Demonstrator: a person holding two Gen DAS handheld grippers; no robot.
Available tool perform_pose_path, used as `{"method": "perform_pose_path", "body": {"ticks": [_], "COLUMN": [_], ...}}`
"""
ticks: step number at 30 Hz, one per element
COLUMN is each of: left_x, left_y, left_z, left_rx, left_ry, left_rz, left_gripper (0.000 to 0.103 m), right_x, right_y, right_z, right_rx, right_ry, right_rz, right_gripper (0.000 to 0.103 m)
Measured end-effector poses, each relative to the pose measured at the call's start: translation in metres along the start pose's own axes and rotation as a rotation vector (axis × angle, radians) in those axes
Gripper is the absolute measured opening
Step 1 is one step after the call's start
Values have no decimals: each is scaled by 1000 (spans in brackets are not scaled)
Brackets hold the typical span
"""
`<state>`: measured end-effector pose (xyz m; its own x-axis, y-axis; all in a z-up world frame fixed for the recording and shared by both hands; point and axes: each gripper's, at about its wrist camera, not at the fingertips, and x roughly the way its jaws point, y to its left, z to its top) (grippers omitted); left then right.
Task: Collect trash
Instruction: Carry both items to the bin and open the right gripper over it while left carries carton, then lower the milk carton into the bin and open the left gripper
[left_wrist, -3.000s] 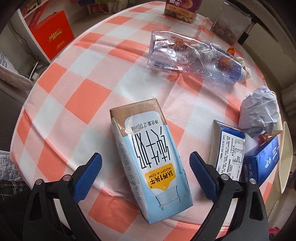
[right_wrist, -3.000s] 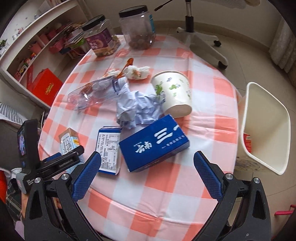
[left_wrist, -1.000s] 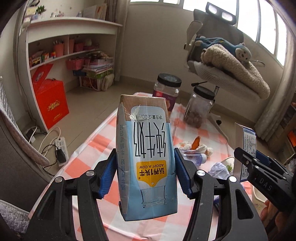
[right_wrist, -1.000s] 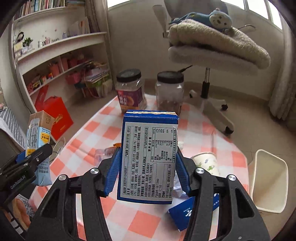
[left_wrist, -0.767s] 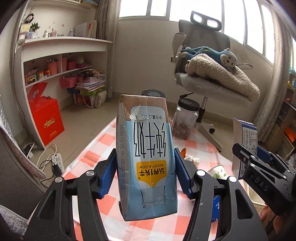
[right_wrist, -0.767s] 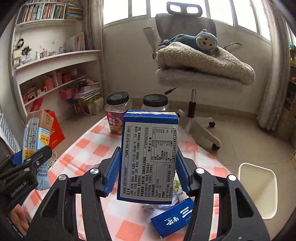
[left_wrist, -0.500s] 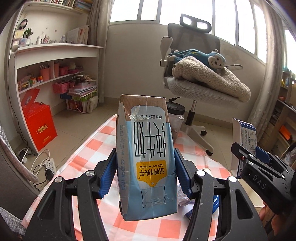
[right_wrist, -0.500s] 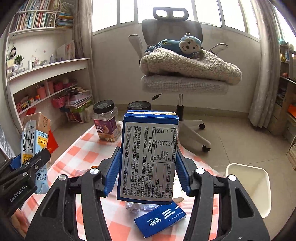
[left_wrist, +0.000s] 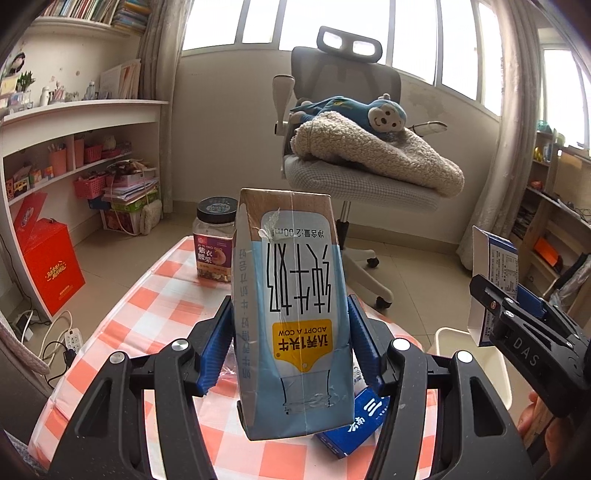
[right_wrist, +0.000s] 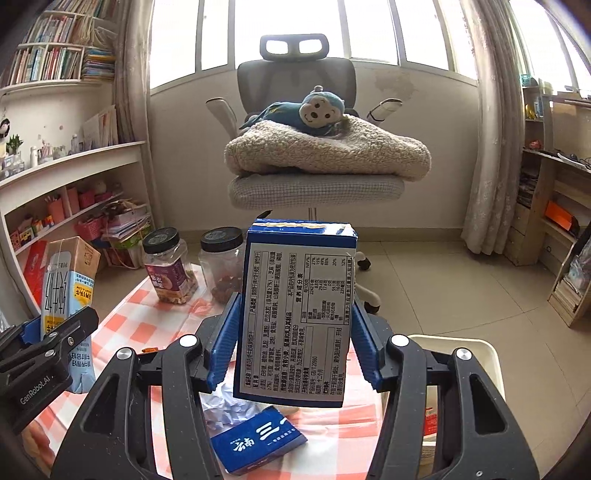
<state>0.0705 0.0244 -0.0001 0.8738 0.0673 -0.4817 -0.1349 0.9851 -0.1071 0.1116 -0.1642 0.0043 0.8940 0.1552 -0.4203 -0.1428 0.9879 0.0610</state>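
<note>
My left gripper (left_wrist: 291, 347) is shut on a light-blue milk carton (left_wrist: 295, 314), held upright and upside down above the checked table (left_wrist: 147, 317). The carton also shows in the right wrist view (right_wrist: 68, 295). My right gripper (right_wrist: 293, 338) is shut on a blue-and-white snack box (right_wrist: 297, 317), also held up above the table; the box shows at the right of the left wrist view (left_wrist: 493, 288). A white bin (right_wrist: 480, 350) stands on the floor to the right of the table. A dark blue box (right_wrist: 258, 443) and crumpled paper (right_wrist: 229, 408) lie on the table below.
Two black-lidded jars (right_wrist: 168, 269) (right_wrist: 221, 264) stand at the table's far edge. An office chair (right_wrist: 314, 177) with a blanket and a toy monkey is behind the table. Shelves (left_wrist: 74, 155) line the left wall, with a red box (left_wrist: 51, 266) on the floor.
Both grippers closed on their items and lifted them off the table. Over the last second both have kept rising and tilting up, so more of the room shows behind.
</note>
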Motion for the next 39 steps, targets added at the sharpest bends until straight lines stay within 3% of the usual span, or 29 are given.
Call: {"method": "perform_pose_path", "body": {"ticks": [15, 29, 30, 31, 33, 39], "left_x": [8, 29, 30, 31, 35, 41], "left_y": [-73, -166, -175, -184, -201, -249], "left_z": [4, -5, -5, -7, -8, -15], "left_rx": [64, 153, 163, 171, 183, 221], "left_ry": [12, 51, 53, 55, 62, 87], "left_rz": [-110, -223, -234, -244, -264, -323], "left_gripper": [59, 58, 58, 59, 58, 58], "right_x": [-9, 6, 5, 4, -2, -15], "right_y": [-98, -214, -221, -227, -240, -277], "right_z": [7, 2, 1, 0, -2, -8], "right_rx": [109, 245, 254, 266, 294, 376], "right_ry": [-43, 40, 45, 45, 32, 24], "right_rz": [-189, -360, -366, -375, -405, -460], "right_gripper": [53, 55, 59, 73, 83, 89]}}
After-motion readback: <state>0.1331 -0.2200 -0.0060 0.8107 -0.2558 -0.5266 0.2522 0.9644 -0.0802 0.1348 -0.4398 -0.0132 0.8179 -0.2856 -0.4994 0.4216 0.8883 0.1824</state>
